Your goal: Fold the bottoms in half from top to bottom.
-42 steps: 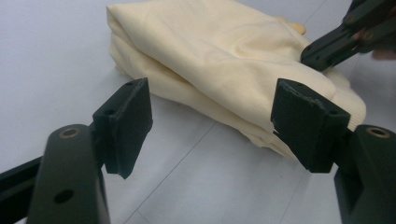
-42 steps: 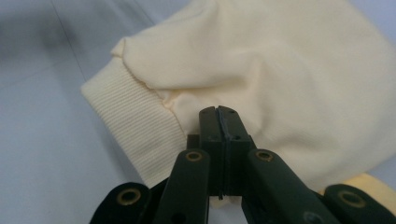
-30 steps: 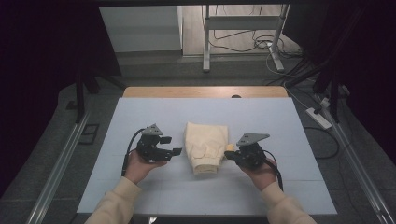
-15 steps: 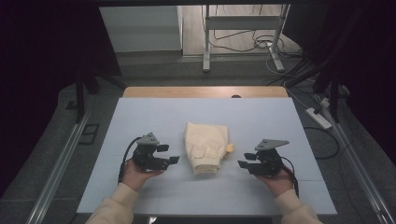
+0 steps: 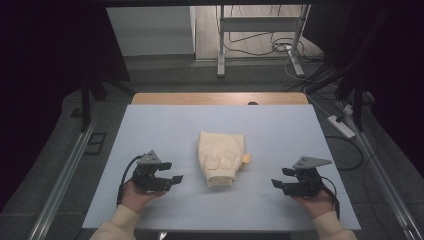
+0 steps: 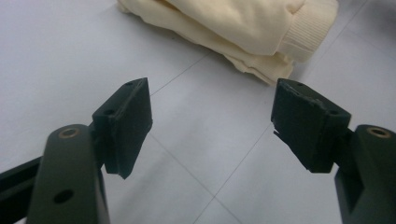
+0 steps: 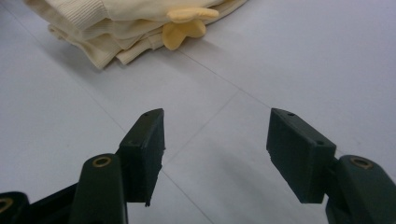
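A pale blue mat point(image 5: 165, 130) covers the table, whose wooden far edge point(image 5: 220, 98) shows bare. Beyond it on the floor stand a metal frame point(image 5: 260, 40) and loose cables point(image 5: 270, 47). A white power strip point(image 5: 341, 126) lies off the table's right edge.

Bare mat point(image 5: 165, 130) around folded garment point(image 5: 220, 156)

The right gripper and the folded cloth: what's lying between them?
Nothing: the high view shows bare table between the right gripper, jaws just opened and empty, and the cloth.
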Tool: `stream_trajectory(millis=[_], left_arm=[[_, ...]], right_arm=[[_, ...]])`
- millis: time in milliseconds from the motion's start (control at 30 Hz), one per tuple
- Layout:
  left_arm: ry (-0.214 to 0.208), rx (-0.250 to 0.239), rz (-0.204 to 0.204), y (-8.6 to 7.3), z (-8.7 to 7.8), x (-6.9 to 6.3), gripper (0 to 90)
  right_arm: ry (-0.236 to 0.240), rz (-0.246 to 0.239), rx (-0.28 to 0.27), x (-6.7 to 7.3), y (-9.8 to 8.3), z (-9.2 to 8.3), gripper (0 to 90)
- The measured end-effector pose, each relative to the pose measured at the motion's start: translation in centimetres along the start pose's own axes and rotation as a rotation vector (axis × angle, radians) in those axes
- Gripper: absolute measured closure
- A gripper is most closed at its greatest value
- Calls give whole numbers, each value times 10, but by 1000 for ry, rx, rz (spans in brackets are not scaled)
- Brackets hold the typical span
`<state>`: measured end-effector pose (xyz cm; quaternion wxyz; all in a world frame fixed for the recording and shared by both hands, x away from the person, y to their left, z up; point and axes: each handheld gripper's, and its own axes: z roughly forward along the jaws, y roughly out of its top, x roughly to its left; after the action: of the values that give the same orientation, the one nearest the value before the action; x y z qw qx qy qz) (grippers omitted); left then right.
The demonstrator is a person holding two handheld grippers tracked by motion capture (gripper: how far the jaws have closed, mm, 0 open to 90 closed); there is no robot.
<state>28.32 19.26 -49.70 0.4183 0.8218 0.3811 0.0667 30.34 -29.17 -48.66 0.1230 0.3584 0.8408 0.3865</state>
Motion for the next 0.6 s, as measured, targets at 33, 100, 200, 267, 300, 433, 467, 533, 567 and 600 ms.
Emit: stream_trajectory(millis=[33,100,200,267,300,433,467,533,567,600], left_arm=[[2,-1,1,-1,-1,0,283],[4,-1,0,-2,-2,0,283],[4,5,0,-4,-2,1,283],[3,8,0,-5,-2,2,283],[2,10,-1,-5,-2,2,283],[1,14,0,-6,-2,4,283],[1,14,0,-6,-2,4,283],[1,10,-1,-6,-3,4,283],[2,10,1,-6,-3,4,283],[2,10,3,-6,-3,4,283]], right_arm=[[-3,0,-2,-1,-2,-3,371],[-12,5,-6,-2,-5,-7,370],[-15,9,-6,-4,-8,-8,369],[-17,3,-5,-3,-8,-8,369],[-17,-1,-6,-3,-7,-7,367],[-6,-12,-1,-1,-4,-5,364],[-7,-19,-1,-1,-4,-5,364],[-11,-21,-1,0,-4,-5,364],[-12,-21,0,-1,-4,-5,364],[-14,-18,2,-1,-4,-5,364]])
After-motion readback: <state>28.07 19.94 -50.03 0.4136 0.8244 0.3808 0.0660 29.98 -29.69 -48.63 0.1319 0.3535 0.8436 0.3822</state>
